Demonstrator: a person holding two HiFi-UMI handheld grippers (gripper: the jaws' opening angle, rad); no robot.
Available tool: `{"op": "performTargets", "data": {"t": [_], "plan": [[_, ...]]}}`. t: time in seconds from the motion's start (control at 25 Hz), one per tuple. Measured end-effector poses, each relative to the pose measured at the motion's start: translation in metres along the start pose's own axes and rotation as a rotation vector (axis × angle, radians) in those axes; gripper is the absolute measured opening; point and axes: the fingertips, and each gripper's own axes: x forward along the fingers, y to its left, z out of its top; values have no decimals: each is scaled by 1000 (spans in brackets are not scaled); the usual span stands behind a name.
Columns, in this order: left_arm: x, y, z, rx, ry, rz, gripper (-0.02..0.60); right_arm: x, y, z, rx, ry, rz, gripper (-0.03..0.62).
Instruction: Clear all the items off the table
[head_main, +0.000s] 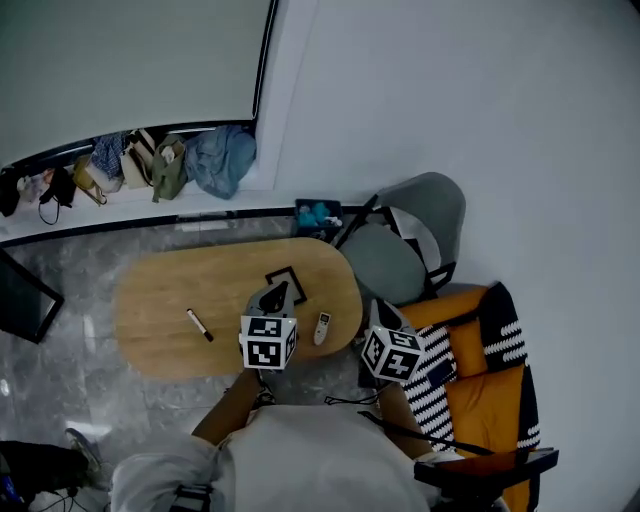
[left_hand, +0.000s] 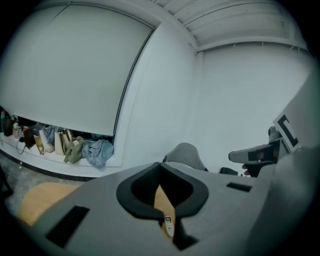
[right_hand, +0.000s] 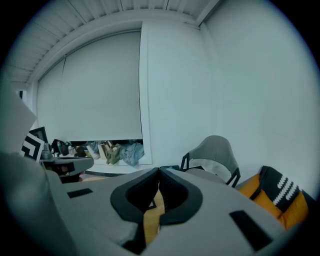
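An oval wooden table (head_main: 160, 300) carries a dark marker pen (head_main: 198, 324), a white remote (head_main: 321, 328) and a black square outline (head_main: 290, 278). My left gripper (head_main: 280, 292) hovers over the table's near right part, just left of the remote, with its jaws shut and nothing between them. In the left gripper view the remote (left_hand: 169, 225) shows below the closed jaws (left_hand: 160, 166). My right gripper (head_main: 381, 308) hangs just off the table's right end, beside the grey chair. Its jaws (right_hand: 159, 172) are shut and empty, with table wood (right_hand: 150, 220) showing under them.
A grey chair (head_main: 405, 245) stands at the table's right end. An orange chair with a striped cloth (head_main: 480, 375) is nearer to me. Bags and clothes (head_main: 170, 165) line the window ledge. A dark box with blue items (head_main: 318, 213) sits behind the table.
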Motion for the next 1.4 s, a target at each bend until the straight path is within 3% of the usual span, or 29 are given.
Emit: {"op": "performTargets", "data": {"t": [0.28, 0.44, 0.72, 1.0, 1.24, 1.4], "plan": [[30, 36, -6, -53, 26, 64, 8, 48, 9, 8, -28, 31, 62, 25], [46, 42, 2, -32, 40, 68, 8, 72, 10, 11, -17, 47, 84, 25], [57, 44, -18, 13, 116, 119, 8, 106, -5, -15, 53, 87, 123, 25], [75, 57, -18, -37, 101, 328, 8, 161, -12, -19, 9, 135, 304, 25], [84, 45, -17, -150, 62, 515, 8, 192, -16, -3, -100, 166, 496, 25], [81, 42, -24, -110, 49, 582, 8, 207, -3, -15, -160, 183, 592, 25]]}}
